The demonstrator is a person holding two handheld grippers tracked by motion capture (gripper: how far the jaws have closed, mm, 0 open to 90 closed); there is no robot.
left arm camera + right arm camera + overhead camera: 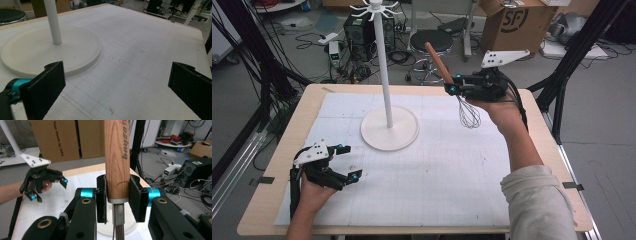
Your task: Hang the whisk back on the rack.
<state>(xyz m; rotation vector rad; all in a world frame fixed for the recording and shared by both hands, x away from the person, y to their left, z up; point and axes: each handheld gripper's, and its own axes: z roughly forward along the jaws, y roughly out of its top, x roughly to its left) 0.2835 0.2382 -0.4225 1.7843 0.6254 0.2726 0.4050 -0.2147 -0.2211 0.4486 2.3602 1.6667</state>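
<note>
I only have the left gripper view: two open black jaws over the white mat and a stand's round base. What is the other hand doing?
Observer: The right gripper is shut on a whisk, clamping its wooden handle.
Operator: Is the whisk on the table?
Observer: No, it hangs in the air, wires down, right of the white stand.
Operator: Anything on that stand?
Observer: Its top hooks look bare.
</note>
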